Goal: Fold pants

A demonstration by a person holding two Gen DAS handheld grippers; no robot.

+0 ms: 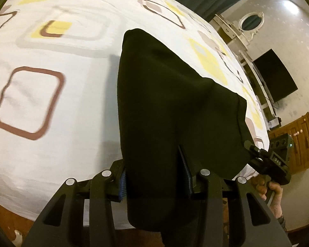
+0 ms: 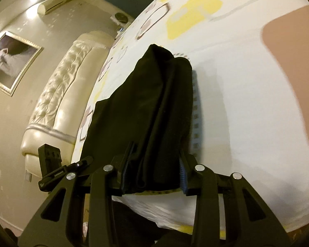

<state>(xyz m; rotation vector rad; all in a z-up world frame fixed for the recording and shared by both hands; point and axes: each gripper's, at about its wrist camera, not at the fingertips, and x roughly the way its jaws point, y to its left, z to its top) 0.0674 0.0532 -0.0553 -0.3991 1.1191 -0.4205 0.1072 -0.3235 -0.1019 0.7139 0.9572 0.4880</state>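
Observation:
The black pants (image 1: pixel 164 103) hang in a folded bundle over the white patterned bed sheet (image 1: pixel 51 160), lifted at the near end. In the left wrist view my left gripper (image 1: pixel 154 148) is shut on the pants; cloth drapes over its fingers and only the blue pads (image 1: pixel 122 185) show. At the cloth's right corner the right gripper (image 1: pixel 257 154) is seen with a hand (image 1: pixel 273 193) on its handle. In the right wrist view my right gripper (image 2: pixel 173 68) is shut on bunched pants (image 2: pixel 146 107). Its right finger (image 2: pixel 195 111) shows beside the cloth. The left gripper (image 2: pixel 72 166) sits at the left.
The bed's near edge runs along the bottom of both views. A cream tufted headboard (image 2: pixel 57 107) and a framed picture (image 2: pixel 8 59) lie on one side. On the other are a dark screen (image 1: pixel 276 76), a wooden cabinet (image 1: pixel 298 144) and a white mirror stand (image 1: pixel 251 21).

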